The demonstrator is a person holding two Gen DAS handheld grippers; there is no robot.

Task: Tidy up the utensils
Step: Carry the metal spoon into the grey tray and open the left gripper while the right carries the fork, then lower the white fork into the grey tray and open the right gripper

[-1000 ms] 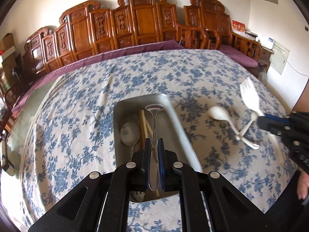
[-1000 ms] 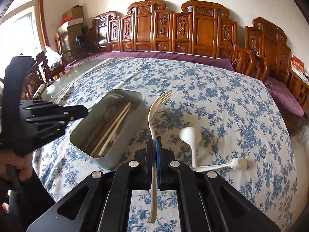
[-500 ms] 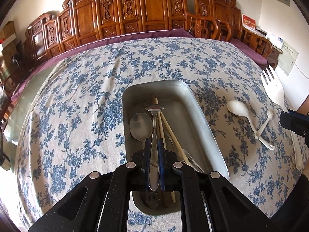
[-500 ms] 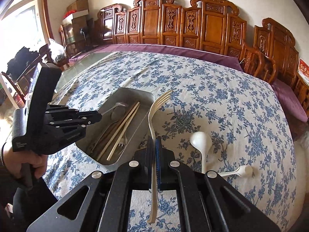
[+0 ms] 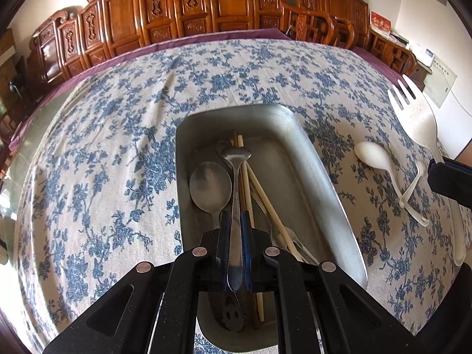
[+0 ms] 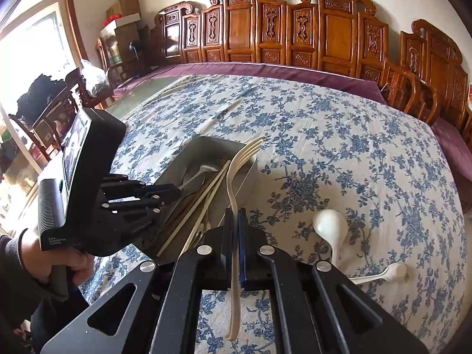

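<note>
Your metal spoon (image 5: 236, 194) sits pinched by its handle in the left tongs (image 5: 235, 230), bowl pointing forward, low over the tray (image 5: 318, 177) that already holds a larger spoon (image 5: 210, 187) and chopsticks (image 5: 265, 194). The tray lies near the worktop's near edge, on the flowered cloth (image 5: 103, 162). The step in hand looks like dropping this spoon in: your next move calls for easing the left jaws apart so it settles lengthwise beside the others.

Your right tongs (image 6: 235, 224) are closed on the white fork (image 6: 233, 183) partway along its handle, tines aimed at the tray's far end, the fork raised over the tray's right rim. It probably goes in after the spoon; wait until the left tool (image 6: 118, 194) is out of the tray.

Two white spoons (image 6: 330, 227) lie crossed on the cloth right of the tray, well apart from it, not yet collected.

Your left hand (image 6: 67, 262) grips its handle low, the tongs angled down into the tray.
</note>
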